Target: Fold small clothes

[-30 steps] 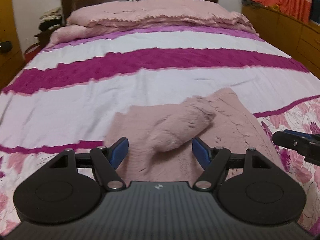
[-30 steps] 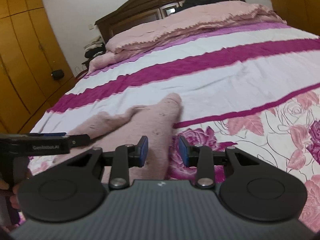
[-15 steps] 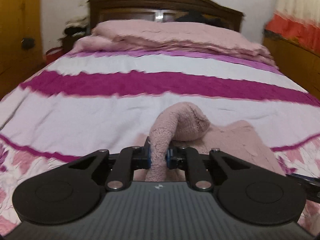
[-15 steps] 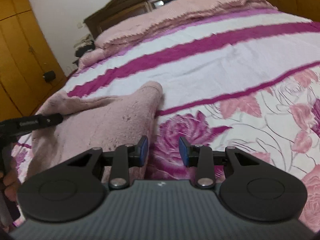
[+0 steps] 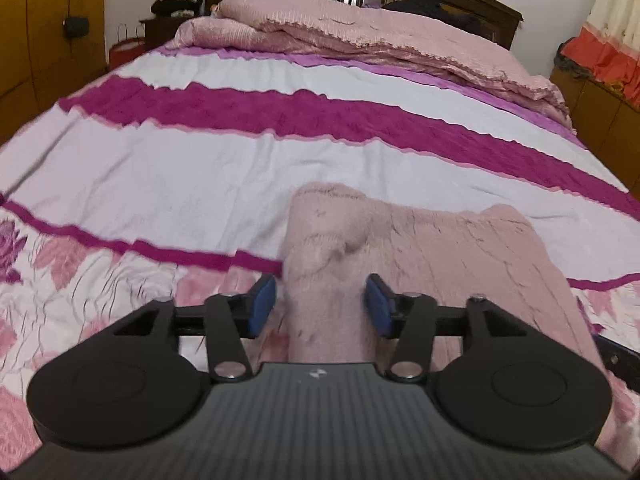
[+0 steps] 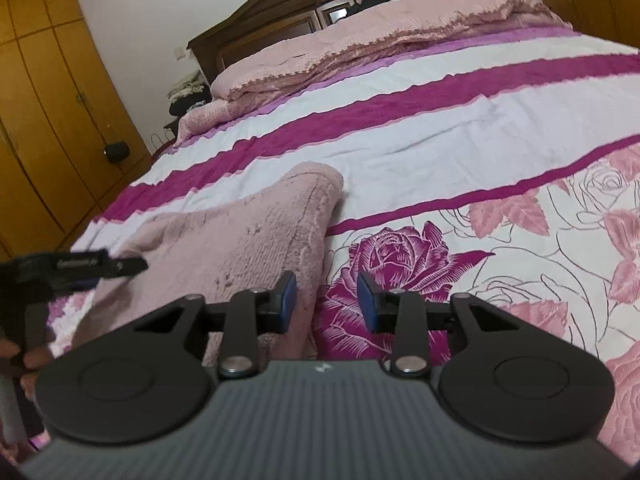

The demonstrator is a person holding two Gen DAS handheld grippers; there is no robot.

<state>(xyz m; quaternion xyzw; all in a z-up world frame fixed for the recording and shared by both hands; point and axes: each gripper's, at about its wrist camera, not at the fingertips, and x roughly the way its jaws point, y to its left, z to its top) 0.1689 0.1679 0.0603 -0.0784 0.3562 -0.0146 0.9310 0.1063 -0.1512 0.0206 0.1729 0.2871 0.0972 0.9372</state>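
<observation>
The bed (image 5: 240, 168) carries your fuzzy pink garment (image 5: 460, 264), soft, light and floppy, lying at six o'clock on the spread. Your left gripper (image 5: 320, 306) has just been opening, its jaws now apart astride the folded-over sleeve (image 5: 328, 240); the right gripper (image 6: 327, 300) gapes empty beside the garment's edge, so pinch a thick hem there.

The small garment (image 5: 460, 264) is dusty pink and fuzzy. The bedsheet (image 5: 192, 184) has white and magenta stripes, then pink and purple roses near the front. The blanket (image 5: 360, 32) is pale pink. The wardrobe (image 6: 44, 120) is yellow-brown wood, the headboard (image 6: 280, 20) dark brown. The fingers (image 5: 262, 306) have blue pads on black arms.
</observation>
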